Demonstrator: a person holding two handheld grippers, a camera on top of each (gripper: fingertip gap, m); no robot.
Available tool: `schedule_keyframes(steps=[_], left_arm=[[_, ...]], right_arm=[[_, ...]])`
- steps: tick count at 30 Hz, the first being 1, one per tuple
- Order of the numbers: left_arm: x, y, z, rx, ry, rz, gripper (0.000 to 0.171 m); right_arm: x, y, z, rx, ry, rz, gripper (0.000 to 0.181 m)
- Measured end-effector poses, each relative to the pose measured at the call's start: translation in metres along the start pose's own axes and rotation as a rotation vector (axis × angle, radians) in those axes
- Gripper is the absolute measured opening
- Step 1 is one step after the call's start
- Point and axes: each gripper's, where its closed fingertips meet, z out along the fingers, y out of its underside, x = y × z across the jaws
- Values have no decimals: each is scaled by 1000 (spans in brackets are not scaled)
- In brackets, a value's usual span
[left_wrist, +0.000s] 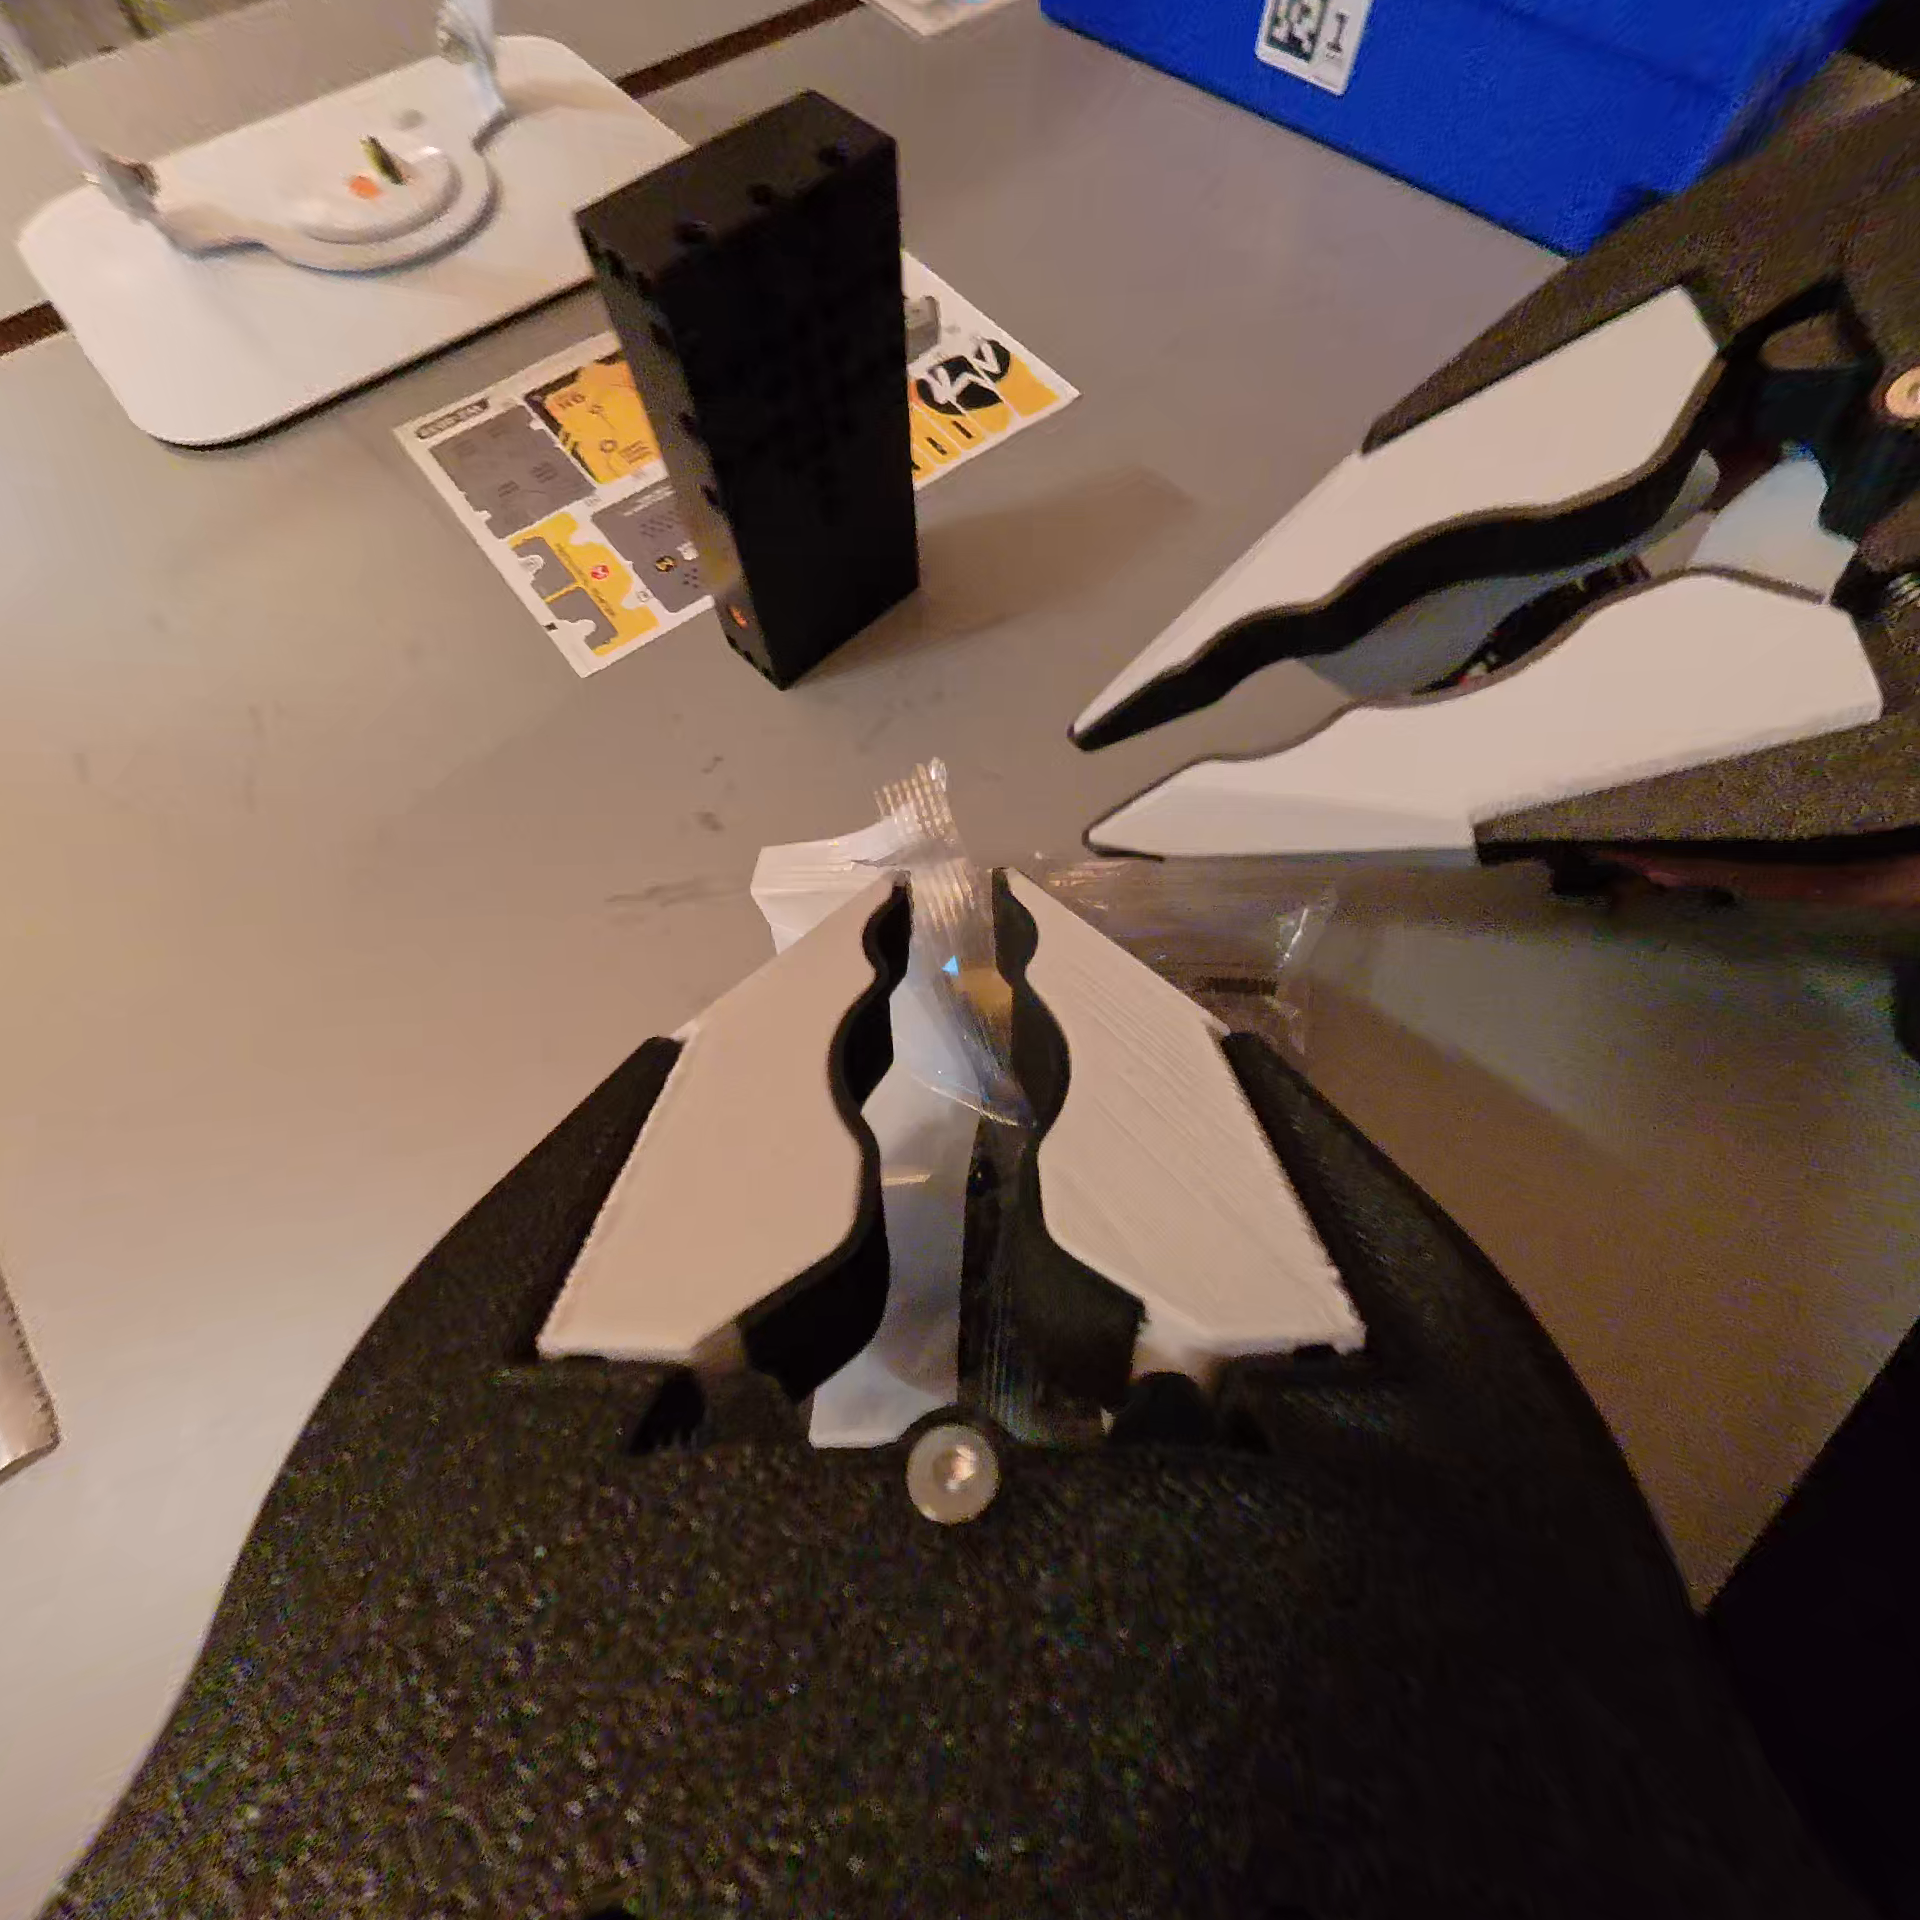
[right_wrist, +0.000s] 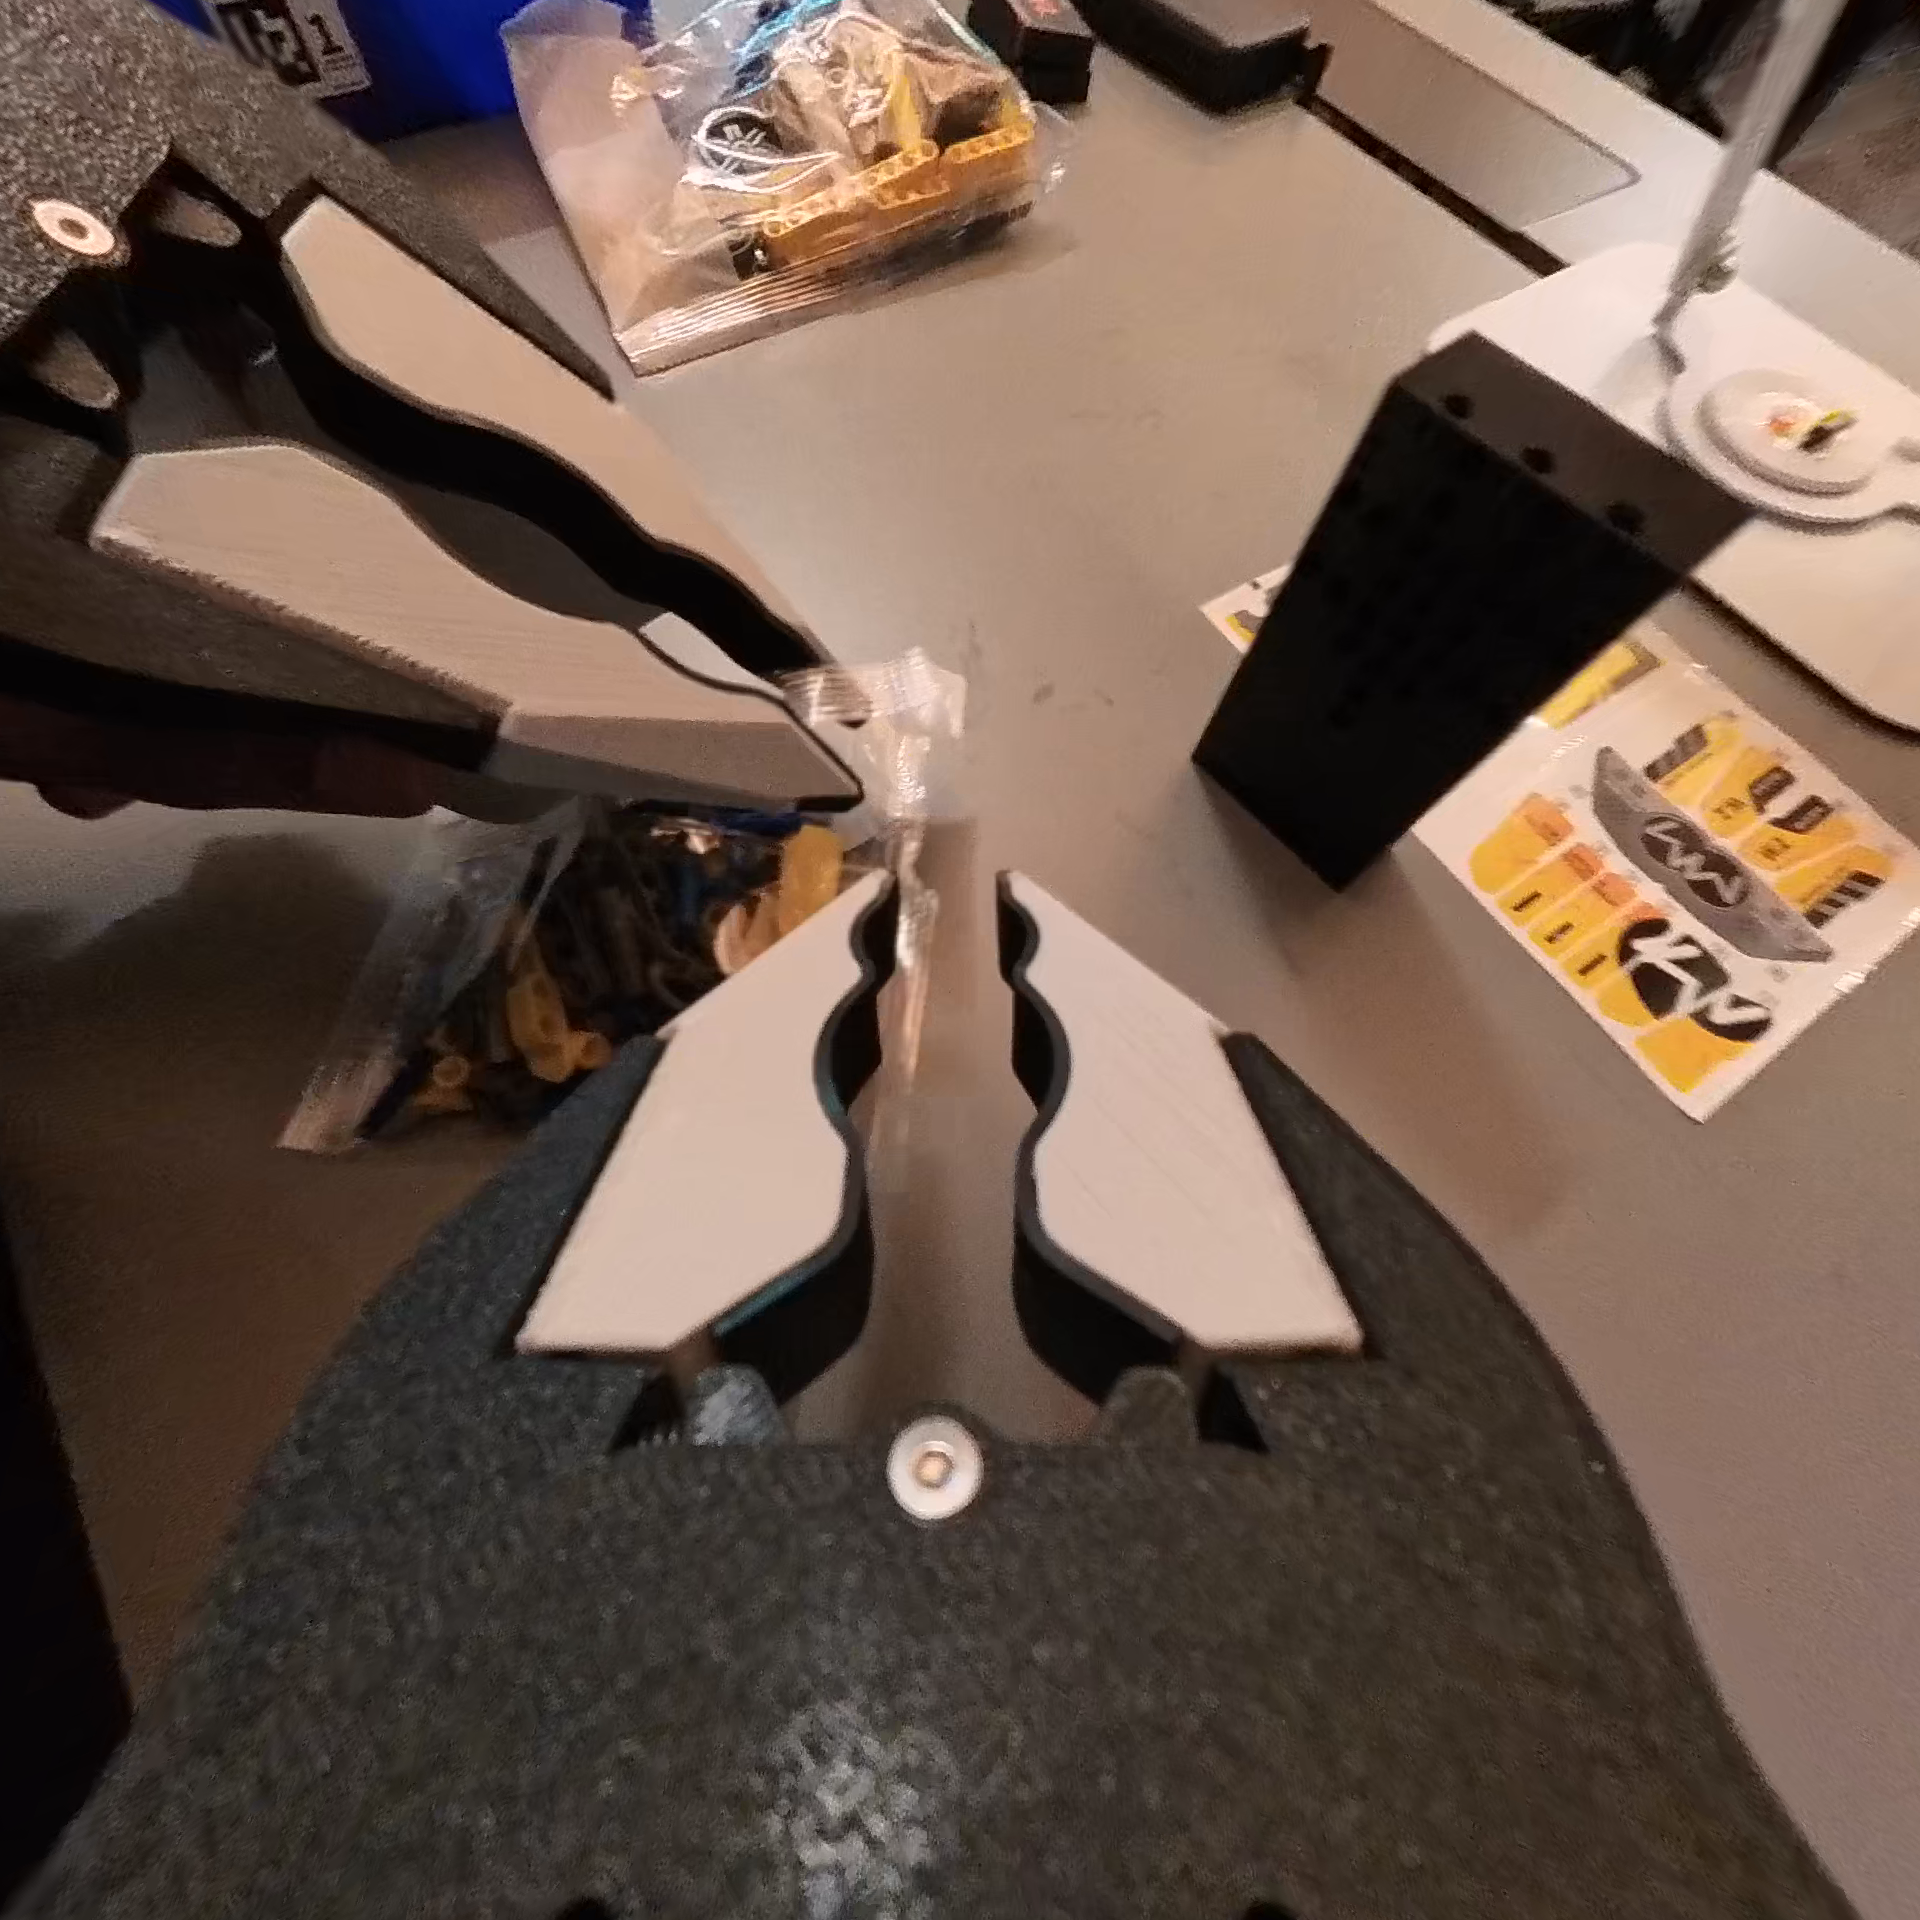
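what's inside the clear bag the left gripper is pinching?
The clear bag, pinched at its top edge by the left gripper, holds a heap of small black, yellow and blue plastic parts. The left gripper's fingers cover the bag's upper part, so the rest is hidden.

The left tool (left_wrist: 948, 883) has smooth matt white plastic fingers (left_wrist: 748, 1122) with fine layer lines, black rubbery inner edges and a rough speckled black body, and it pinches a glossy clear plastic bag (left_wrist: 951, 966) with a ribbed seal. Beyond that bag, the matt grey table (left_wrist: 312, 790) looks smooth but scuffed. On it stand a matt black block (left_wrist: 769, 416) and a glossy printed paper sheet (left_wrist: 582, 499).
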Motion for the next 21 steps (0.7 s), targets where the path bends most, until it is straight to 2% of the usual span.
schedule_keyframes(steps=[2,4,6,8,9,13,17,19,21], left_arm=[[-6,-1,-2,20,-23,-22,13],[-5,0,-3,30,9,-69,6],[-4,-1,-5,42,62,-135,1],[-2,-2,-6,35,125,-179,0],[2,-1,-7,22,170,-179,0],[19,2,-13,-50,371,-132,0],[41,6,-24,-92,603,49,0],[38,3,-18,-103,600,79,0],[43,-5,-17,-87,625,75,1]], right_arm=[[-13,-3,3,14,-56,-11,18],[-37,-13,2,104,-180,-51,19],[-52,-19,3,166,-294,-44,33],[-56,-16,5,120,-364,-46,39],[-52,-14,8,88,-352,-66,41],[-55,5,10,-93,-430,-235,42],[-74,25,-21,-283,-740,-289,37],[-80,35,-39,-368,-850,-290,29],[-82,34,-47,-353,-881,-275,29]])
